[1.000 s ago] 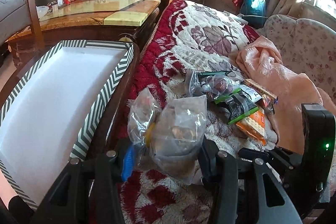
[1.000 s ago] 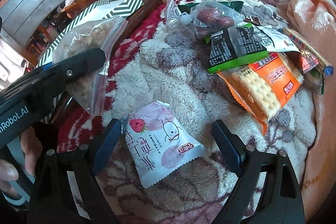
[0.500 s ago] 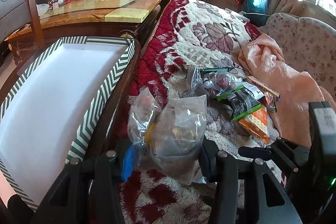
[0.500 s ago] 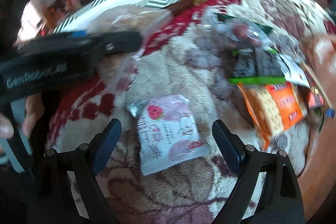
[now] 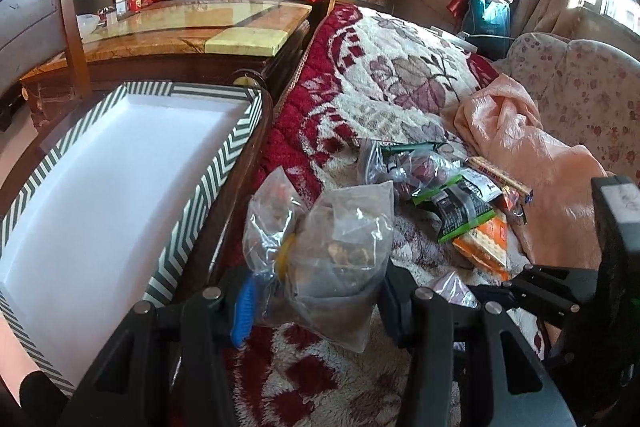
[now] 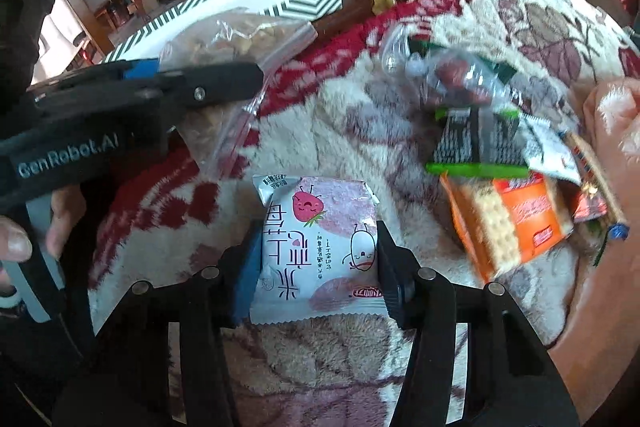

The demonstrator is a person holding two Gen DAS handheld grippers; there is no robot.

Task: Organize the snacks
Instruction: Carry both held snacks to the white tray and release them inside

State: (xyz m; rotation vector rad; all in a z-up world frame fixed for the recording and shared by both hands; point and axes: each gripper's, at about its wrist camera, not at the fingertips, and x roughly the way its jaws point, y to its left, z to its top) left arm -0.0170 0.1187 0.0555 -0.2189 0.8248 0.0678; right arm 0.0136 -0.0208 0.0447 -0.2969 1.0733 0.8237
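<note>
The right gripper (image 6: 316,263) has just been closing, and its jaws now press on both sides of a white and pink snack packet (image 6: 318,247) with a strawberry printed on it; the packet lies on the fluffy red and cream blanket (image 6: 344,131). The left gripper (image 5: 316,291) is clamped on a clear zip bag of nuts (image 5: 340,247), held up above the blanket. Beside the blanket, on the bag's side, a white tray (image 5: 208,187) with a green zigzag rim sits with nothing visible in it. Farther along the blanket from the packet lies a heap of other snacks: a clear bag of red dates (image 6: 452,79), a black and green packet (image 6: 476,143) and an orange cracker pack (image 6: 516,223), which touch or overlap one another. A peach cloth (image 5: 528,163) lies bunched just beyond that heap.
</note>
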